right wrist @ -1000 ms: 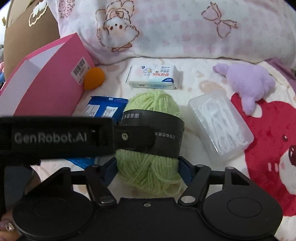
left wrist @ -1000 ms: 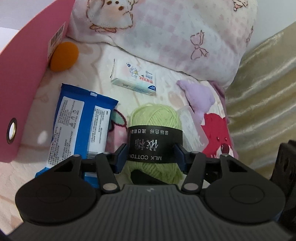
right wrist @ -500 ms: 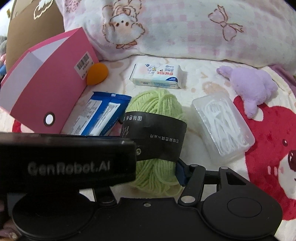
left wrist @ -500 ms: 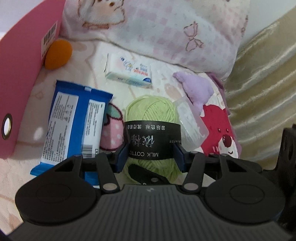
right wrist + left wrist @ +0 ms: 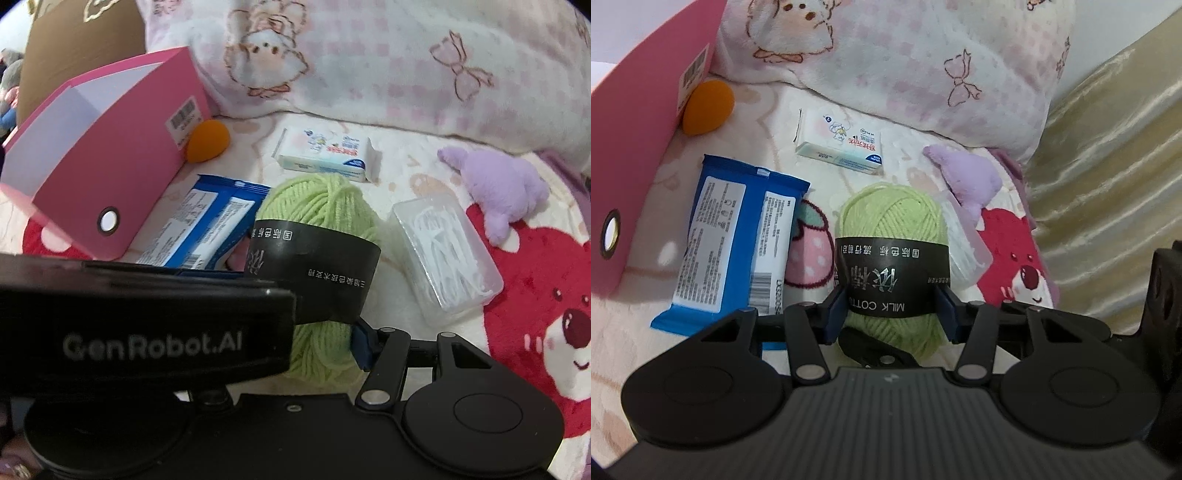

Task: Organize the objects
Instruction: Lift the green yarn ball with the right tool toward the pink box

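The green yarn ball (image 5: 892, 221) is clamped by the left gripper (image 5: 891, 312) and pinched lower down by the right gripper (image 5: 325, 343).

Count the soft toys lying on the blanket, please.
1: a purple soft toy lies beyond the clear plastic box, near the pillow. The bears are only printed on the blanket. Others may be hidden behind the tongs.
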Tool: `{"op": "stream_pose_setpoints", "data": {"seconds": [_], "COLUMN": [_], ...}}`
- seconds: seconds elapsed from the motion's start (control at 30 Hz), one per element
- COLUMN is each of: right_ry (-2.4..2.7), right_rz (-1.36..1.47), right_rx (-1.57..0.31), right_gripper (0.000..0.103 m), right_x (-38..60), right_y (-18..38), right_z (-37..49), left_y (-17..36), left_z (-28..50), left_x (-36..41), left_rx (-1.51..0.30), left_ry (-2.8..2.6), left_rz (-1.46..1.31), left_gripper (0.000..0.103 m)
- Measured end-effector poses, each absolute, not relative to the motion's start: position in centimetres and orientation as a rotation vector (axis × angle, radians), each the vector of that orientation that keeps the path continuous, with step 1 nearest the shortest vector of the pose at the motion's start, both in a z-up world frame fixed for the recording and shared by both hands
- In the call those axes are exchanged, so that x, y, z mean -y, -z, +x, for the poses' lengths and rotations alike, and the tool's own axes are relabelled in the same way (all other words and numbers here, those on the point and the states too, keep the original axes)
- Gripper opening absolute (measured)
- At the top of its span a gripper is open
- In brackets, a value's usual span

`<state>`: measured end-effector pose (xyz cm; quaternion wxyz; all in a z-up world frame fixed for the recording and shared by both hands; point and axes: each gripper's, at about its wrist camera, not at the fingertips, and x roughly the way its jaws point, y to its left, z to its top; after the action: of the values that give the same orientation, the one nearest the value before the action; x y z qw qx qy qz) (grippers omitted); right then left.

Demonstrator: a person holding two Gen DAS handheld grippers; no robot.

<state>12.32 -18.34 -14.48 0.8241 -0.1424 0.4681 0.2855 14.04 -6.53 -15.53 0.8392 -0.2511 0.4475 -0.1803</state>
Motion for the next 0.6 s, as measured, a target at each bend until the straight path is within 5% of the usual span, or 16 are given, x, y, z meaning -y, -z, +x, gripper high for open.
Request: {"op": "stream_pose_setpoints", "data": {"seconds": [0.6], "right_ry": [-0.675], "right_rz": [-0.232], "right_rx": [-0.951], "right_gripper": [0.061], "right_x": [19.0], "right_y": [10.7], "right_z": [8.4], "left_y": [11.0], "left_z": [10.5], "left_x": [5.2], "left_rx": [-0.977], "left_ry": [0.368], "left_rz": [-0.511], "left_gripper": [0.05]}}
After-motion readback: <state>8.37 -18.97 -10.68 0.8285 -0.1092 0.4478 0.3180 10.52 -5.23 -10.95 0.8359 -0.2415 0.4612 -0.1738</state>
